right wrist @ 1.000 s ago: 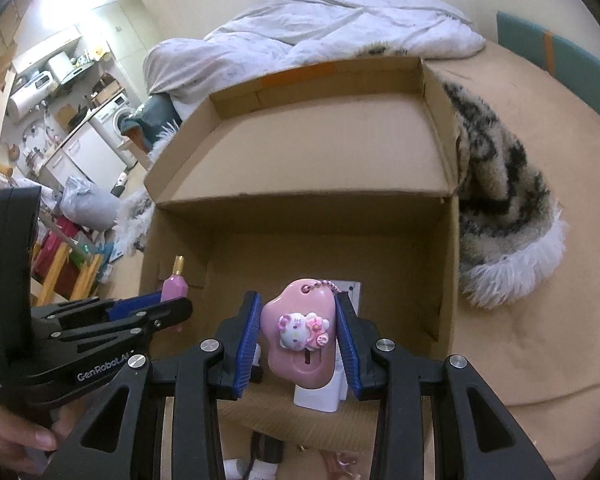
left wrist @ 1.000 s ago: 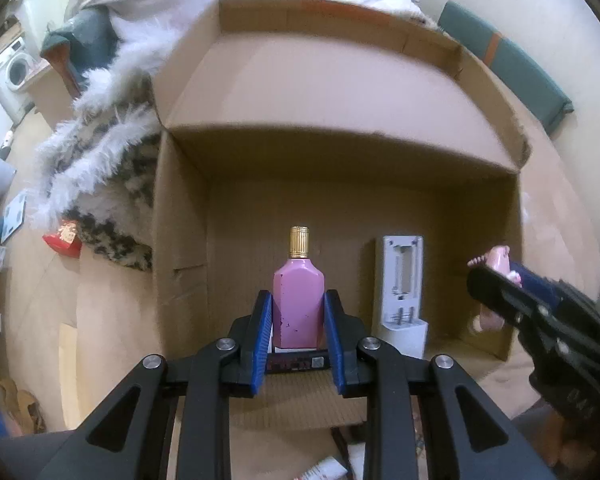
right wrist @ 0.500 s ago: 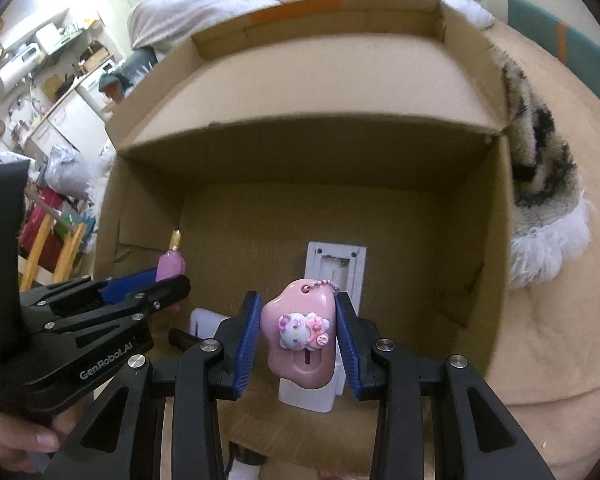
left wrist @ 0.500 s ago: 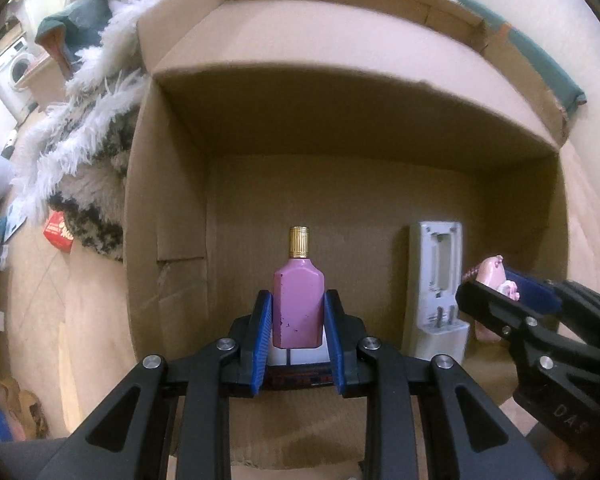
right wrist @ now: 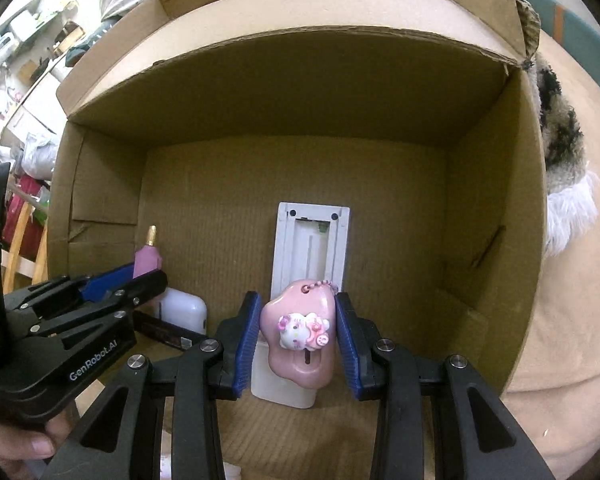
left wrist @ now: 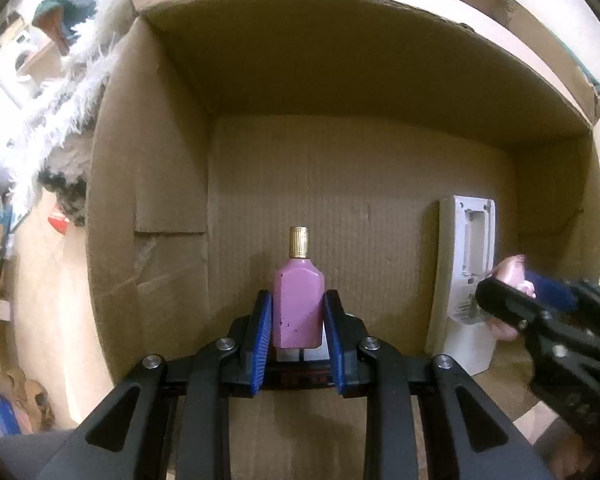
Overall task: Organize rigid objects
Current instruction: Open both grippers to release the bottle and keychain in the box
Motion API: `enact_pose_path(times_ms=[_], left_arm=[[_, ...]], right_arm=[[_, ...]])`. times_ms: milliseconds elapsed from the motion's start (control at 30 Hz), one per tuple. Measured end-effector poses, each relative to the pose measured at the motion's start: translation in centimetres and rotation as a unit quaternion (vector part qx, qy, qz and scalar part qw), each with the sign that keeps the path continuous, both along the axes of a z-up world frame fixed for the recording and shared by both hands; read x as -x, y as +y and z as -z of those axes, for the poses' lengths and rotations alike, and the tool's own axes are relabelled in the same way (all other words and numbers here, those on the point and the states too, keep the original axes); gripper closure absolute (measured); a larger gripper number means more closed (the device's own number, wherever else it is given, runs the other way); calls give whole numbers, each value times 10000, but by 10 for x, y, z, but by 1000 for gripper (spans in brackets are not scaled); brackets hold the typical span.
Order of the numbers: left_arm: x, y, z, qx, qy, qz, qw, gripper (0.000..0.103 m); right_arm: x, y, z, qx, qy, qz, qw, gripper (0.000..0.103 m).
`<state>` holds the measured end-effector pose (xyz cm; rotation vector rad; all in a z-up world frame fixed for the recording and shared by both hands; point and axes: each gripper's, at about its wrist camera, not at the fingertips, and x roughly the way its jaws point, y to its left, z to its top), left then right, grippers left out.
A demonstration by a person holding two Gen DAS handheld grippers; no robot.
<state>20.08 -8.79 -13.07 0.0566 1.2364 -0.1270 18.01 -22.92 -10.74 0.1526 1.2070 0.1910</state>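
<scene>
Corrugated brown cardboard box [left wrist: 360,184], open-topped, fills both views. Left hand-held gripper [left wrist: 299,322] pinches a flat-sided pink bottle [left wrist: 299,312] with a ribbed gold cap, upright between ridged blue pads, over the box floor. Right hand-held gripper [right wrist: 297,334] pinches a glossy pink cloud-shaped charm [right wrist: 300,338] bearing a cat figure and bead chain. White plastic housing [right wrist: 310,248] lies on the floor behind it; a rounded white case [right wrist: 182,312] lies near the bottle. Shaggy fur throw [right wrist: 560,148] borders the box's right wall.

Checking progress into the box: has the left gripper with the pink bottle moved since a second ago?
Yes. The left gripper, shut on the pink bottle, has come down into the cardboard box, whose walls now fill the view.
</scene>
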Motion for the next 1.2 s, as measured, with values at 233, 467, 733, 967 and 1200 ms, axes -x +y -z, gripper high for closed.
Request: enact_pose_path(times_ms=[233, 467, 733, 967, 1200], left_arm=[[1, -2, 1, 35, 62, -23, 10000, 80], [0, 8, -7, -21, -81, 3, 10000, 80], [10, -5, -22, 28, -210, 137, 9997, 56], [23, -8, -58, -82, -735, 72, 9972, 32], [36, 10, -85, -12, -978, -240, 9949, 32]], right_arm=[[4, -1, -23, -363, -567, -22, 9977, 39], [5, -15, -38, -585, -869, 218, 9943, 28], [3, -21, -40, -771, -890, 387, 9923, 11], [11, -18, -53, -590, -1114, 382, 9913, 11], [27, -31, -64, -738, -1288, 525, 9875, 2]])
